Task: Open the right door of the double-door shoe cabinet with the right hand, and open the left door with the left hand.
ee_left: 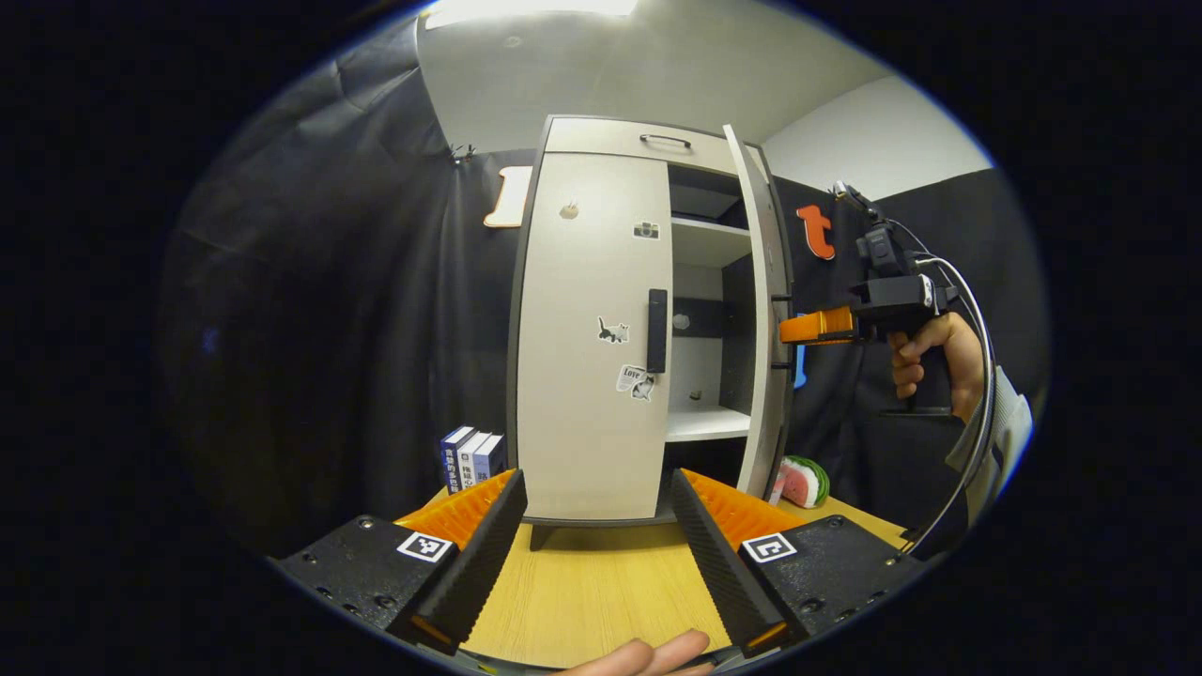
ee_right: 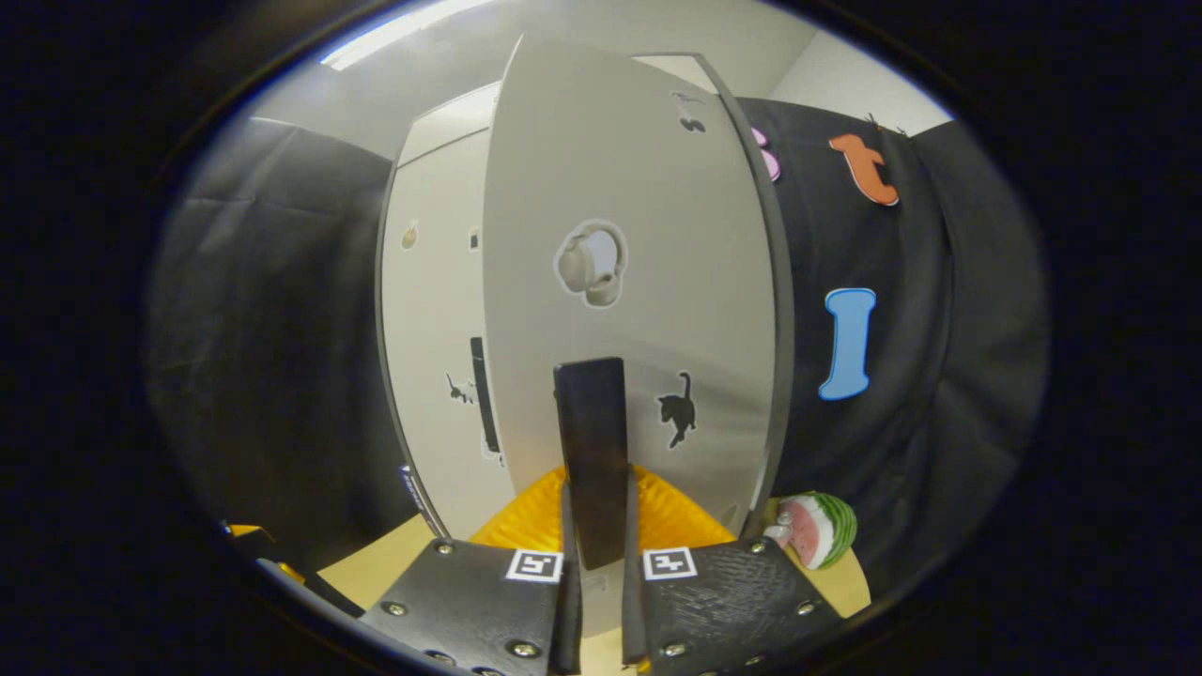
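Pale wood-grain worktop [ee_left: 601, 591] carried the shoe cabinet [ee_left: 610, 141], which stood toward the back edge, against the black cloth wall [ee_left: 357, 310]. In the left gripper view the left door [ee_left: 587, 338] was closed flat, its dark handle [ee_left: 656, 330] untouched, small stickers on it too tiny to read. The right door [ee_left: 762, 319] stood swung out edge-on, so its front face was hidden there; white shelves [ee_left: 706, 422] showed inside, upper compartment dim and hard to make out. Left gripper [ee_left: 596, 526] hung low over the near edge of the worktop with jaws spread wide, holding nothing, well apart from the cabinet; a fingertip [ee_left: 648, 655] was cut off at the bottom. The right gripper [ee_left: 784, 329] showed farther off just beside the right door's edge, held by a hand [ee_left: 925, 361] with a grey sleeve [ee_left: 1000, 432]; contact point itself was hidden behind the door. In the right gripper view the right gripper [ee_right: 594, 601] had its fingers closed narrow on the right door's handle [ee_right: 592, 451], both sides pressing it, the door face [ee_right: 629, 282] looming close and blocking the cabinet interior. Blue books [ee_left: 471, 457] stood by the cabinet's left side at the back edge, partly hidden by the left gripper. A watermelon slice toy [ee_left: 803, 481] sat near the back right corner, part-covered by the door. Grey ceiling with a light strip [ee_left: 526, 9] above, cropped.
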A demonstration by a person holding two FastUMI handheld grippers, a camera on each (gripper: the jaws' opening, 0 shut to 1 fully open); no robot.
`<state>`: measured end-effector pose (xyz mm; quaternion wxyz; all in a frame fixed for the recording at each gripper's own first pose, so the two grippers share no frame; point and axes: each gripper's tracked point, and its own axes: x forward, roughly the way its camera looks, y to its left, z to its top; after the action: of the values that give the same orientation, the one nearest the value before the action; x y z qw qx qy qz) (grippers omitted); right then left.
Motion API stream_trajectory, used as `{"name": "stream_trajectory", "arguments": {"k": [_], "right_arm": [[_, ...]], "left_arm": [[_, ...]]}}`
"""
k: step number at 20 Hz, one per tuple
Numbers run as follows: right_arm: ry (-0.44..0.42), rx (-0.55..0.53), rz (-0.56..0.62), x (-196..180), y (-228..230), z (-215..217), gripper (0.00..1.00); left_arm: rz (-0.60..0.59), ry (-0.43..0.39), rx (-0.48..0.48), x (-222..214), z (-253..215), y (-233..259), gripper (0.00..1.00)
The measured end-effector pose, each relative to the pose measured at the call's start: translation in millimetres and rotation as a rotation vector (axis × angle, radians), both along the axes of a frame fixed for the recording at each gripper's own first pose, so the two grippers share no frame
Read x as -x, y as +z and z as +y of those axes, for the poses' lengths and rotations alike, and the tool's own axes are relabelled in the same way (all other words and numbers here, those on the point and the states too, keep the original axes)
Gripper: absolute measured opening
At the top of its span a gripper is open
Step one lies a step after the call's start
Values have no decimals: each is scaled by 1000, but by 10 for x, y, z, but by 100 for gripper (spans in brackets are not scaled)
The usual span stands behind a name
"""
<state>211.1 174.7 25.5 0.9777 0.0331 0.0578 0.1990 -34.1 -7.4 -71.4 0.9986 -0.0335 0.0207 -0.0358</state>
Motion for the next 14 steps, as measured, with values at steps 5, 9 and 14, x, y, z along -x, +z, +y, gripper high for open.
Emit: {"name": "stream_trajectory", "arguments": {"k": [5, 9, 14], "right_arm": [[-27, -10, -9, 60, 19, -181, 17], [-51, -14, -18, 114, 28, -403, 16], [-117, 22, -49, 29, 52, -707, 9]], "left_arm": [[-7, -37, -11, 49, -178, 14, 96], [-1, -62, -14, 57, -260, -29, 96], [3, -71, -27, 66, -308, -87, 96]]}}
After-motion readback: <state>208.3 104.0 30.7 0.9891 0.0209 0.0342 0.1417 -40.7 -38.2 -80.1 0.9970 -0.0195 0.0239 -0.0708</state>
